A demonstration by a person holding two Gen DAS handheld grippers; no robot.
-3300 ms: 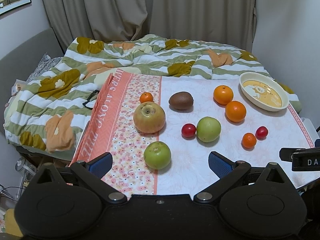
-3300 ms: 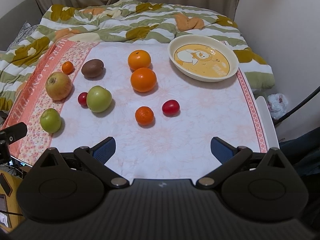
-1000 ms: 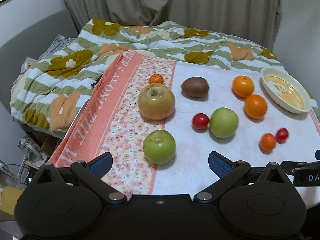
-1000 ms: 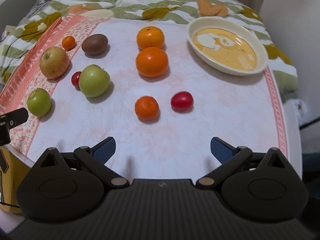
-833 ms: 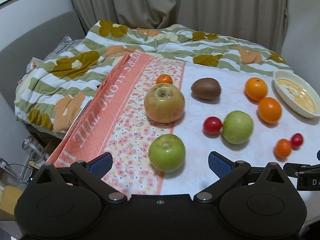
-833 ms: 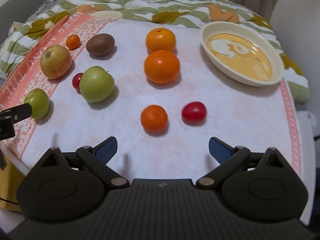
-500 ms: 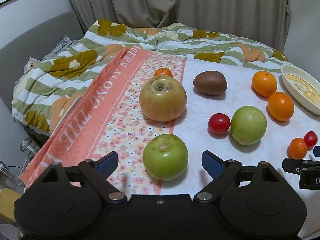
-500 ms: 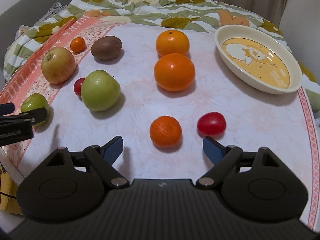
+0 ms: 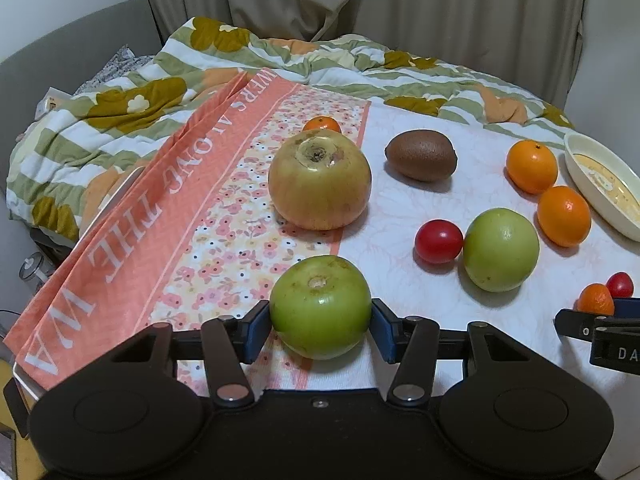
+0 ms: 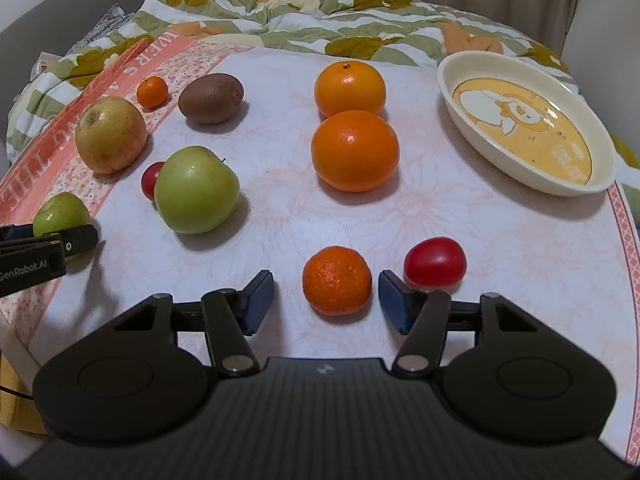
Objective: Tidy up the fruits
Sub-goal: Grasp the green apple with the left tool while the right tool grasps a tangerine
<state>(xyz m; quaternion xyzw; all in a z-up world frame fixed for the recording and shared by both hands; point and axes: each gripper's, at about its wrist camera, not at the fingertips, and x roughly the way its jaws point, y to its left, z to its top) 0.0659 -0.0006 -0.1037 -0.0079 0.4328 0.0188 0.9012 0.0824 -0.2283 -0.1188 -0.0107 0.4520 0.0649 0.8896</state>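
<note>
ten fruits lay on the pale cloth-covered table (image 10: 460,216), with a striped quilt (image 10: 280,12) bunched behind it. the cream oval dish (image 10: 600,184) sat at the far right corner, holding no fruit. the yellowish apple (image 9: 319,179) rested on the floral strip of the cloth, and a green apple (image 10: 196,191) stood mid-table, touching a cherry tomato (image 10: 150,179) on its left. two oranges (image 10: 355,151) sat one behind the other, nearly touching, and a kiwi (image 10: 211,98) lay near the far edge.

the left gripper (image 9: 319,330) had just been closing, and its blue pads pressed both sides of the small green apple (image 9: 320,312), which sat on the cloth at the near edge. the right gripper (image 10: 326,300) had also been narrowing; its fingers (image 10: 394,300) flanked the small mandarin (image 10: 337,286) with gaps on both sides, not touching it. a red tomato (image 10: 435,262) lay just beside the right finger.
</note>
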